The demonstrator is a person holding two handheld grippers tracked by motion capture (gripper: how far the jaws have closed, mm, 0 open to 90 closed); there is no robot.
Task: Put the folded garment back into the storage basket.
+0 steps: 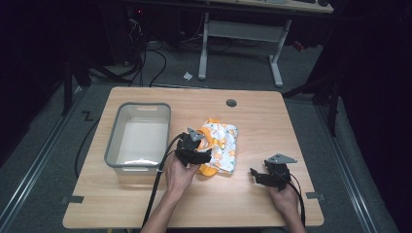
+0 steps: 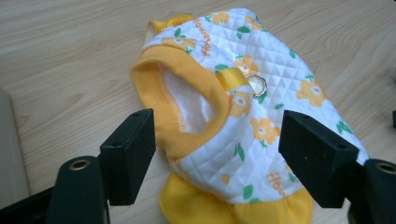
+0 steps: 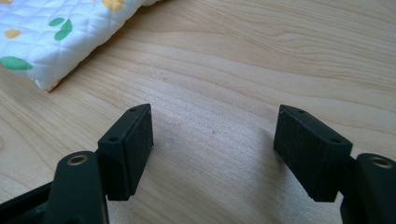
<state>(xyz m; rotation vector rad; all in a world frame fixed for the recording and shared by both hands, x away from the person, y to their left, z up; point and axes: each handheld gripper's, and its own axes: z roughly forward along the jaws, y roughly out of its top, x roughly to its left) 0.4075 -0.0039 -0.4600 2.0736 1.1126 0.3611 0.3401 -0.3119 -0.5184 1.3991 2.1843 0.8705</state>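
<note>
Standing on grey carpet in a dark room, the wooden table bears a grey bin at 9 o'clock and a quilted floral garment mid-table; left gripper gapes wide over its yellow collar, grasping nothing; right gripper, equally spread, hovers above bare wood at 4 o'clock.

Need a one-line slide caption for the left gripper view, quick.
Open left gripper poised over a quilted white-and-yellow floral pet garment lying on the wooden table.
</note>
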